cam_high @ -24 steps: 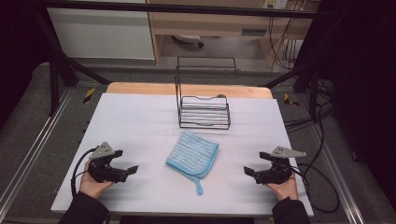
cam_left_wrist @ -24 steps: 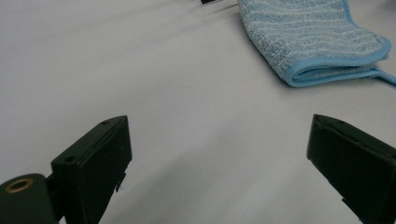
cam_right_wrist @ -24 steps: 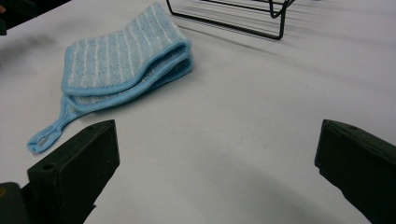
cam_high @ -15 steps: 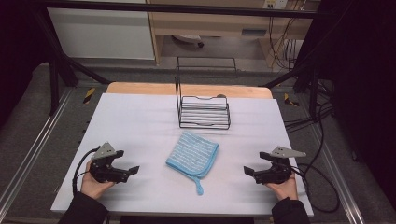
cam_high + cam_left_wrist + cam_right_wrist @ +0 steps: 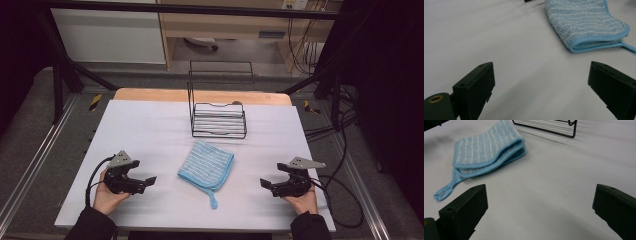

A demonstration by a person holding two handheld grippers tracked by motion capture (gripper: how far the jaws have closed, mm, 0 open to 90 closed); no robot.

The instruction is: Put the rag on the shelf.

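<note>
Blue and white stripes covered the one cloth, folded flat on the white table, about midway betw. the two grippers and just in front of the one black wire rack. The high view showed both hands and the whole rack w/ its tall back; the gripper views did not. The right gripper view showed the cloth's stacked folded layers and the loop at the end of its string, plus the rack's bottom edge. The left gripper view showed the cloth's thick folded edge up close. The cloth's string tail pointed toward the person; its long axis ran from near the rack down to that tail. Left gripper was wide apart, nothing betw. its jaws. Right gripper was wide apart too, holding nothing.
</note>
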